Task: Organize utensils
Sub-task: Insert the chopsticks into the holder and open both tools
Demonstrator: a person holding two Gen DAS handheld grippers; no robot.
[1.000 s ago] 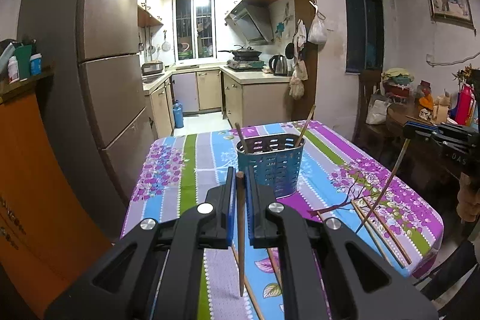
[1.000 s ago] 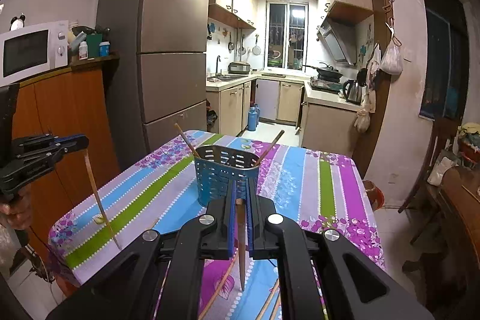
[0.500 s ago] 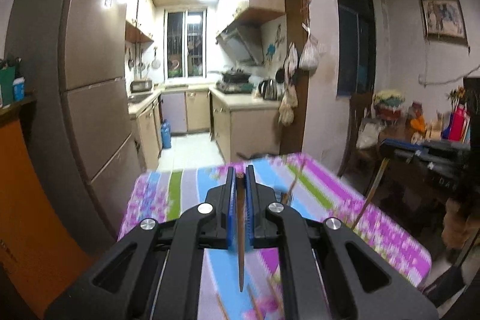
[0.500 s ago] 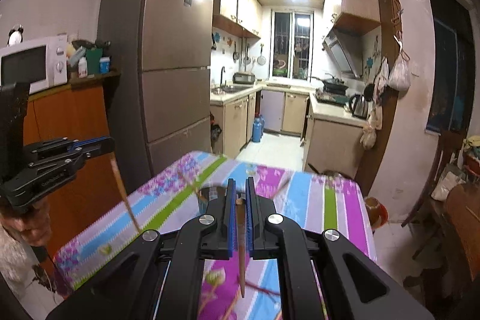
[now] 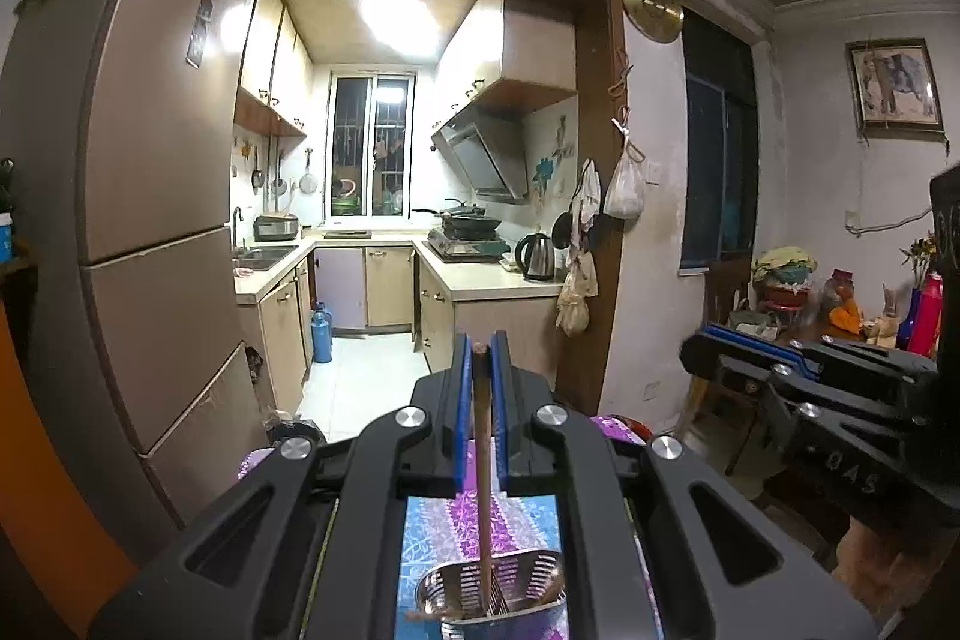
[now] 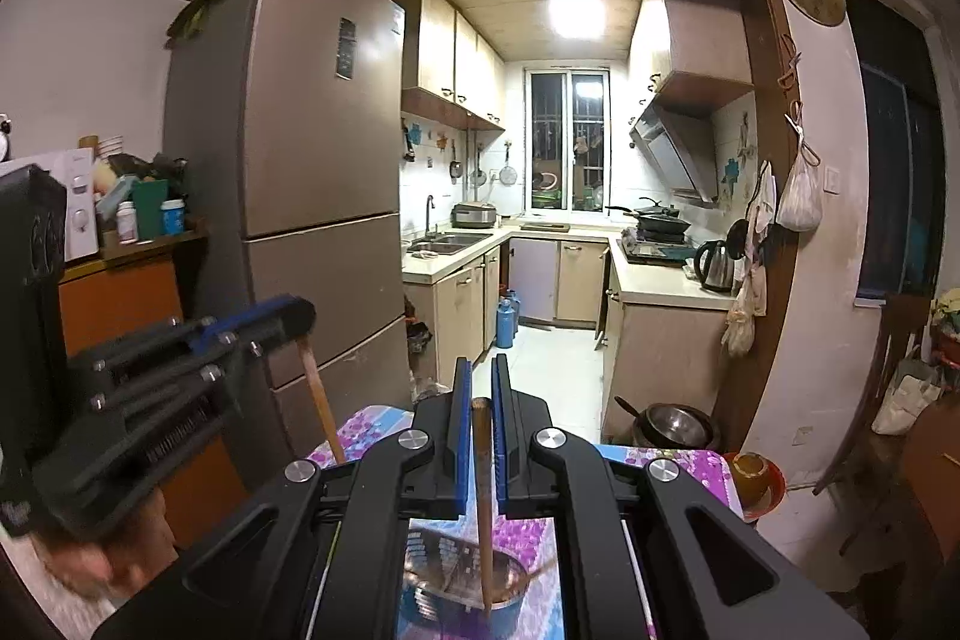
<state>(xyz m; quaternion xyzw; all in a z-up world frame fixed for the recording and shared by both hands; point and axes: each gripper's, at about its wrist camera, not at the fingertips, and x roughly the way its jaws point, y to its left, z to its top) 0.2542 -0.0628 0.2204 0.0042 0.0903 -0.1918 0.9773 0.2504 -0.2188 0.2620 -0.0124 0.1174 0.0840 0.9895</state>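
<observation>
My left gripper (image 5: 480, 349) is shut on a wooden chopstick (image 5: 483, 472) that hangs straight down, its tip inside the blue perforated utensil basket (image 5: 498, 601) right below. My right gripper (image 6: 478, 376) is shut on another wooden chopstick (image 6: 483, 496), whose tip also reaches into the basket (image 6: 462, 580). Each gripper shows in the other's view: the right gripper (image 5: 708, 340) at the right, the left gripper (image 6: 300, 316) at the left with its chopstick (image 6: 321, 400). The basket stands on the floral tablecloth (image 5: 447, 520).
A tall fridge (image 6: 312, 196) stands at the left, with an orange cabinet (image 6: 120, 304) beside it. The kitchen doorway lies ahead. A wooden side table with bottles and flowers (image 5: 870, 316) stands at the right. A pot (image 6: 675, 424) sits on the floor.
Both grippers have risen and moved forward over the basket, each still holding its chopstick. The chopstick tips now hang inside the basket, which has dropped to the bottom of both views.
</observation>
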